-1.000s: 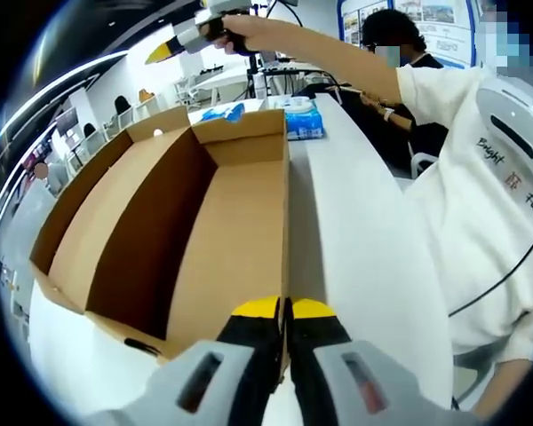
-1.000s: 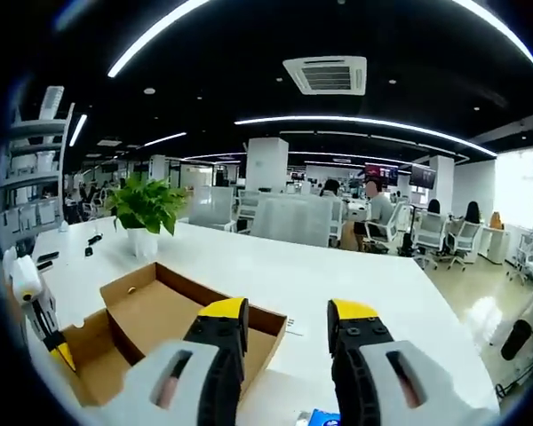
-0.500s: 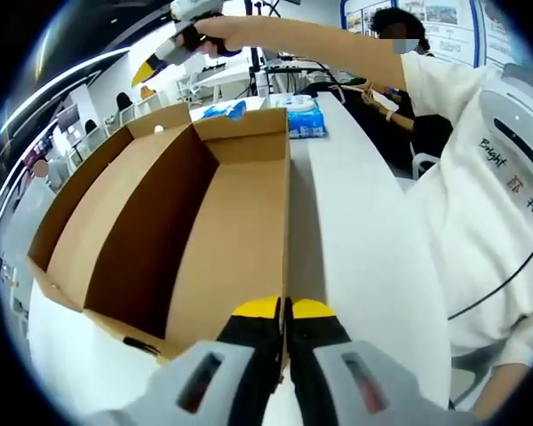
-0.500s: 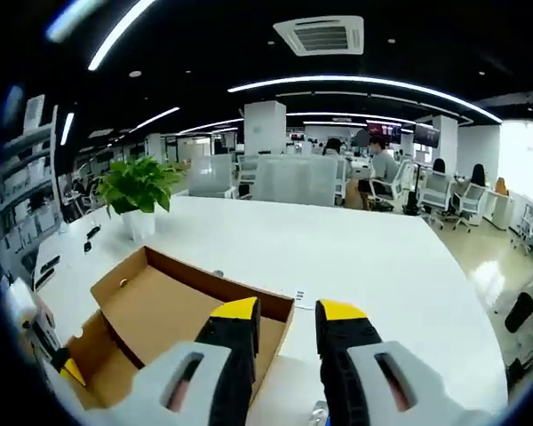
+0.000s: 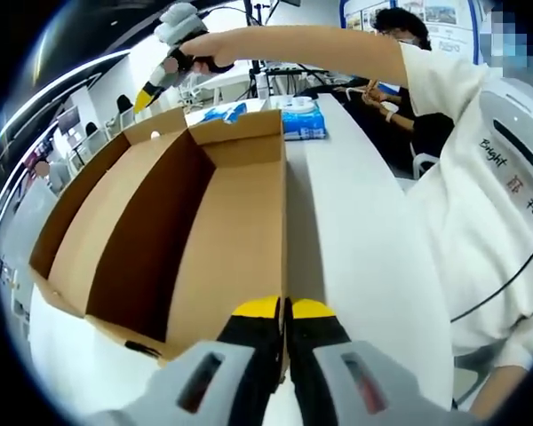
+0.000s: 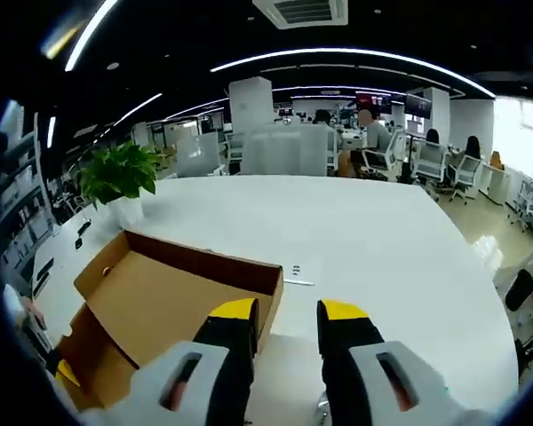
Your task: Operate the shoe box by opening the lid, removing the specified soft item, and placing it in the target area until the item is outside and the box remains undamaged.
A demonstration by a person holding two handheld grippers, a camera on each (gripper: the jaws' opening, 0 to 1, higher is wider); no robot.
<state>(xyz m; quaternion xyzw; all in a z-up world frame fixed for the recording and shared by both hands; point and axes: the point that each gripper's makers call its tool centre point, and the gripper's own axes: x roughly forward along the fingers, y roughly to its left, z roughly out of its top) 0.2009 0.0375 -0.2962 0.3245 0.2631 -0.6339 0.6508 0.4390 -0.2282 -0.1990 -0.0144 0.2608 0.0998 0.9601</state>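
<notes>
The open brown cardboard shoe box lies on the white table, and its inside looks bare. My left gripper is shut on the near edge of the box's lid panel. A person's hand holds my right gripper in the air above the box's far left corner. In the right gripper view, my right gripper is open with nothing between its jaws, above the box. A blue soft item lies just beyond the box's far wall.
A blue-and-white tissue pack sits on the table past the box. The person in white stands close on the right. A potted plant stands at the table's far left; office chairs lie beyond.
The right gripper has moved left and lower toward the box's far corner, and its jaws stand closer together than a second ago. The left gripper keeps its hold.
</notes>
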